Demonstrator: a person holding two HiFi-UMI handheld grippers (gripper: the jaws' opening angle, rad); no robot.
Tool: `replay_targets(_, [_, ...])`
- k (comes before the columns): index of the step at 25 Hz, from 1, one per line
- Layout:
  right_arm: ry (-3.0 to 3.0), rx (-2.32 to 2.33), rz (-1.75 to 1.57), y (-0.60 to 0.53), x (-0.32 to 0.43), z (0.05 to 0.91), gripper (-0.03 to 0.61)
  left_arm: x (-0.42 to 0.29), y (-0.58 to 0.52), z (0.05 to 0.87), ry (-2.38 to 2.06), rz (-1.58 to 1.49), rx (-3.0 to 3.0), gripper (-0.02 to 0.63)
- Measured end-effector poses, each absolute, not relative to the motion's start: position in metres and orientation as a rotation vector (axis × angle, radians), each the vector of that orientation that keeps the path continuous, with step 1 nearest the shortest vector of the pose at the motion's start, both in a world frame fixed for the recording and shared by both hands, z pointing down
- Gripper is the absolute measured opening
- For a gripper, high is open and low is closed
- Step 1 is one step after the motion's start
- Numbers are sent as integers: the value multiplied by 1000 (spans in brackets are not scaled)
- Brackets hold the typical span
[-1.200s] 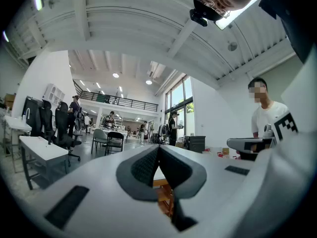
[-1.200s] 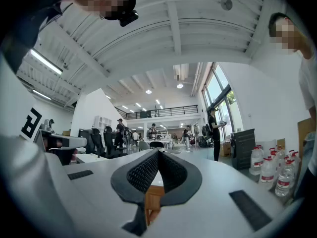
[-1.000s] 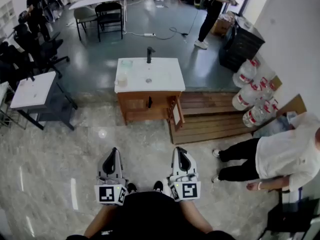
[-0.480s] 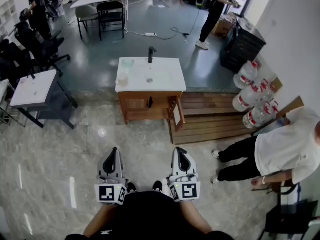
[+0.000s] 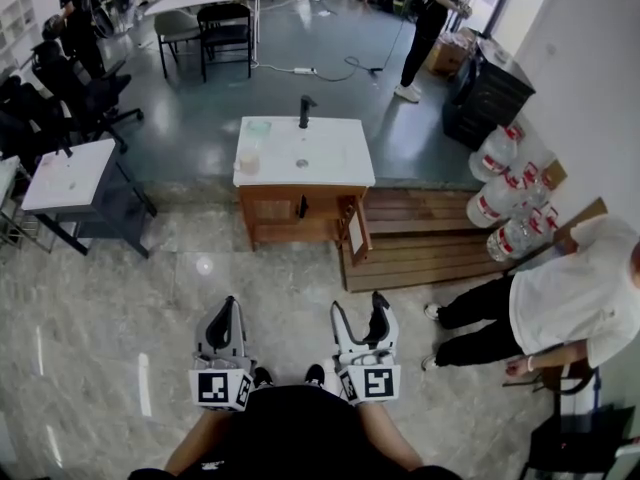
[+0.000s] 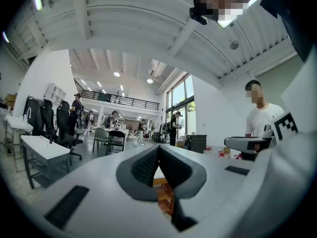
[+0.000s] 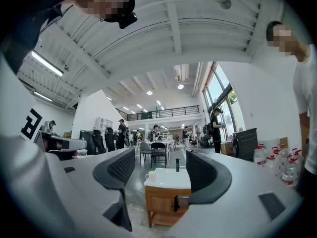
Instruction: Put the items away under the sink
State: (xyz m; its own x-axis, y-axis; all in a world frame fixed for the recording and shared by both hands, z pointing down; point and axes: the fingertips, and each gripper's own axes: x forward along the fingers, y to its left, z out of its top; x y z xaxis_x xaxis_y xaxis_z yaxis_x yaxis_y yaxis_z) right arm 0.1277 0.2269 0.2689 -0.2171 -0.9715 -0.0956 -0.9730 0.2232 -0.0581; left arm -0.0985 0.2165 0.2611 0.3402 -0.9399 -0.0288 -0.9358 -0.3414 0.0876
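The sink cabinet (image 5: 303,183) stands out on the open floor. Its door (image 5: 352,228) hangs open on its right side, and a cup (image 5: 246,160) sits at the left edge of the top. Both grippers are well back from the sink, side by side and pointing at it. The left gripper (image 5: 227,308) is pinched together on nothing, and the right gripper (image 5: 360,308) is spread wide and empty. A wooden pallet (image 5: 430,233) lies just right of the sink, with a person in a white shirt (image 5: 570,298) beyond it.
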Motion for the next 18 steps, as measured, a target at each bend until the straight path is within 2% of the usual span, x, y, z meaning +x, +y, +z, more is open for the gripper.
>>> replay_targets(2, [2360, -1897, 19, 225, 129, 270, 371, -99, 216, 262, -1774, -115, 2525, 6])
replay_targets(7, [2359, -1890, -9, 221, 127, 273, 443, -107, 214, 264, -1785, -107, 2513, 6])
replay_targets(18, [2385, -1891, 0, 215, 90, 271, 448, -151, 218, 267, -1806, -105, 2472, 6])
